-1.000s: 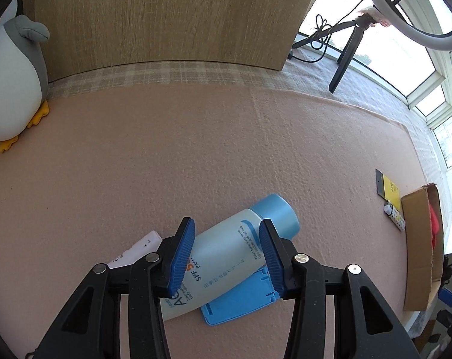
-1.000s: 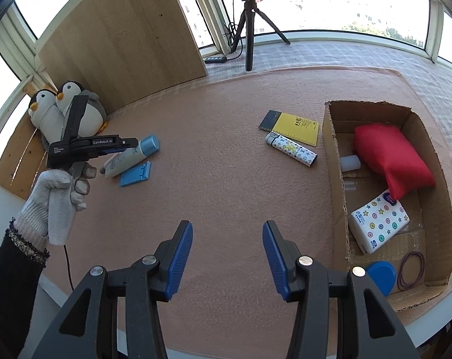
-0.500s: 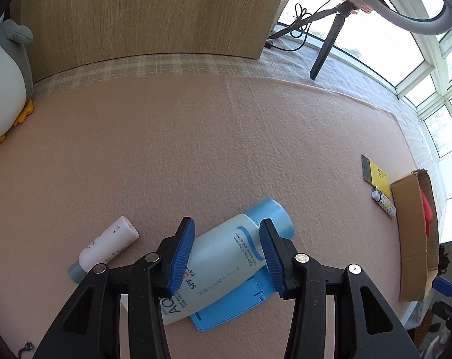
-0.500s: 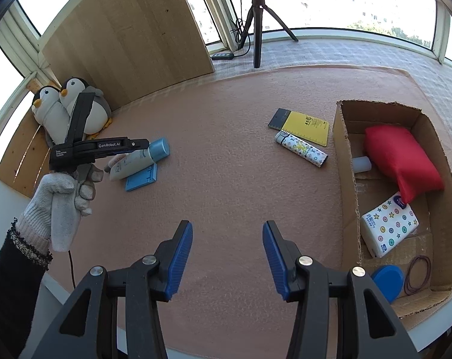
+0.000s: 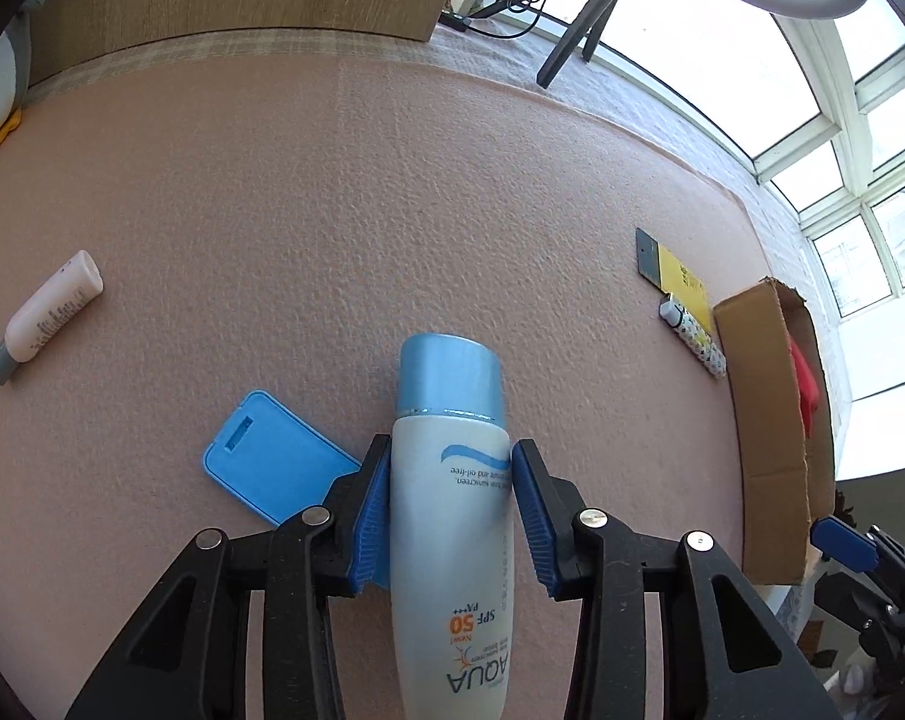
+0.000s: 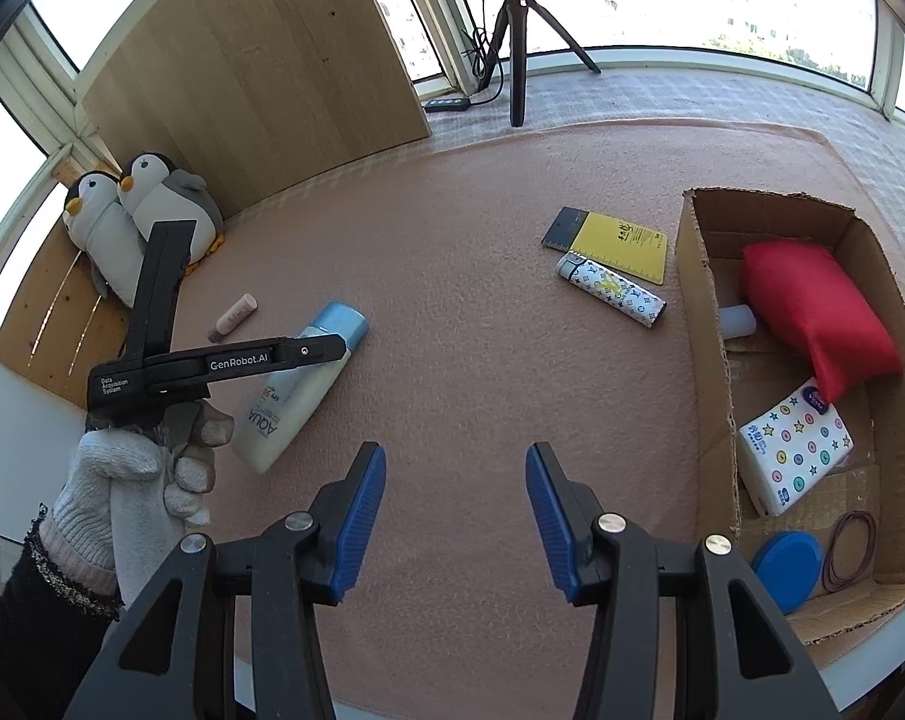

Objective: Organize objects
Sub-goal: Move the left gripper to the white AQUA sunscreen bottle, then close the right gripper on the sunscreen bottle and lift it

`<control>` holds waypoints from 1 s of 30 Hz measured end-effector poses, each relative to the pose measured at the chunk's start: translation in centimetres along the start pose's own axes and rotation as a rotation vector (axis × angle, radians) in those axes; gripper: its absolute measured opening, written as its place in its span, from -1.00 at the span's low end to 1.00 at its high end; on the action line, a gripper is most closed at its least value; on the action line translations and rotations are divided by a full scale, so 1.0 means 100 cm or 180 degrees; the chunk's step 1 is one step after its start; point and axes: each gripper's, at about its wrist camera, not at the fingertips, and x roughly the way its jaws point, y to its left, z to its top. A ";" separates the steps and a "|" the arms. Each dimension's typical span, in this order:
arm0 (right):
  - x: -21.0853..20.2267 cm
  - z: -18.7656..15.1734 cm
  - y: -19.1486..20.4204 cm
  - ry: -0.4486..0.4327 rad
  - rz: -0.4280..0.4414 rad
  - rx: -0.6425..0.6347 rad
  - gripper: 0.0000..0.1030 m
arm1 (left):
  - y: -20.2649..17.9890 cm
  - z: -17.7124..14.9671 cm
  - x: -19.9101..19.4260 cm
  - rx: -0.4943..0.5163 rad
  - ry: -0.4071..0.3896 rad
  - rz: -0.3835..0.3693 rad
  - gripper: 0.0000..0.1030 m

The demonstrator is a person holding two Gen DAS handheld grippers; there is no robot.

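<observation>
The left gripper (image 5: 449,516) has its two blue pads pressed on the sides of the sunscreen bottle (image 5: 452,516), so it is pinching it. The bottle is white with a light blue cap, and the cap points to 12 o'clock in the left wrist view. It looks lifted off the pink mat (image 5: 392,210). A flat blue case (image 5: 272,462) lies on the mat at 9 o'clock from the bottle, partly hidden behind the left pad. A small white tube (image 5: 47,315) with a grey cap lies far off at 9 o'clock.

The right gripper (image 6: 455,516) hangs over the mat with its jaws spread wide and nothing between them. In its view, a gloved hand (image 6: 146,474) holds the other tool at 9 o'clock.

The cardboard box (image 6: 701,324) sits at 3 o'clock. In it are a red pouch (image 6: 818,312), a tissue pack (image 6: 794,444) with stars, a blue round lid (image 6: 788,564) and rubber bands (image 6: 851,549). A yellow notepad (image 6: 623,240) and a patterned lighter (image 6: 611,291) lie touching, near the box at 1 o'clock. Two penguin toys (image 6: 134,210) sit at 10 o'clock.
</observation>
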 end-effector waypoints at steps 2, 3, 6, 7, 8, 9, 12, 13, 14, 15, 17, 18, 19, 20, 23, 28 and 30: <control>0.002 -0.001 -0.001 0.0009 0.0005 0.0011 -0.13 | -0.010 -0.013 0.005 -0.0034 0.0012 -0.0052 -0.23; 0.004 -0.002 -0.003 0.0019 0.0010 0.0023 -0.13 | -0.016 -0.019 0.007 -0.0015 0.0010 -0.0048 -0.23; 0.008 -0.002 -0.006 0.0048 0.0021 0.0047 -0.13 | -0.029 -0.034 0.006 0.0083 -0.0085 0.0030 -0.23; 0.009 -0.002 -0.007 0.0056 0.0027 0.0048 -0.13 | -0.032 -0.038 0.005 0.0094 -0.0076 0.0017 -0.23; 0.010 -0.002 -0.008 0.0068 0.0027 0.0050 -0.13 | -0.034 -0.041 0.003 0.0095 -0.0085 0.0031 -0.22; 0.012 -0.002 -0.009 0.0077 0.0026 0.0054 -0.13 | -0.036 -0.045 0.000 0.0110 -0.0098 0.0076 -0.14; 0.017 0.000 -0.011 0.0096 0.0077 0.0082 -0.13 | -0.038 -0.056 -0.015 0.0259 -0.0229 0.0234 0.01; 0.019 0.001 -0.012 0.0102 0.0093 0.0088 -0.13 | -0.038 -0.060 -0.020 0.0312 -0.0255 0.0297 0.01; 0.021 0.001 -0.011 0.0103 0.0094 0.0092 -0.13 | -0.037 -0.063 -0.023 0.0348 -0.0274 0.0320 0.01; 0.024 0.001 -0.011 0.0108 0.0092 0.0087 -0.12 | -0.036 -0.068 -0.026 0.0381 -0.0271 0.0310 0.01; 0.029 0.002 -0.009 0.0119 0.0125 0.0089 -0.08 | -0.036 -0.075 -0.027 0.0378 -0.0228 0.0247 -0.02; 0.032 0.002 -0.008 0.0122 0.0155 0.0099 -0.04 | -0.036 -0.078 -0.026 0.0372 -0.0204 0.0194 -0.02; 0.035 0.003 -0.007 0.0133 0.0196 0.0111 0.00 | -0.038 -0.081 -0.024 0.0353 -0.0194 0.0163 -0.04; 0.040 0.004 -0.007 0.0160 0.0230 0.0127 0.00 | -0.039 -0.083 -0.024 0.0327 -0.0197 0.0124 -0.04; 0.053 0.008 -0.004 0.0269 0.0302 0.0135 0.00 | -0.043 -0.087 -0.021 0.0246 -0.0192 -0.0062 -0.05; 0.073 0.018 0.004 0.0434 0.0336 0.0041 0.00 | -0.049 -0.087 -0.019 0.0250 -0.0183 0.0003 0.02; 0.081 0.022 0.007 0.0476 0.0350 -0.0006 0.00 | -0.045 -0.085 -0.023 0.0203 -0.0200 0.0009 0.08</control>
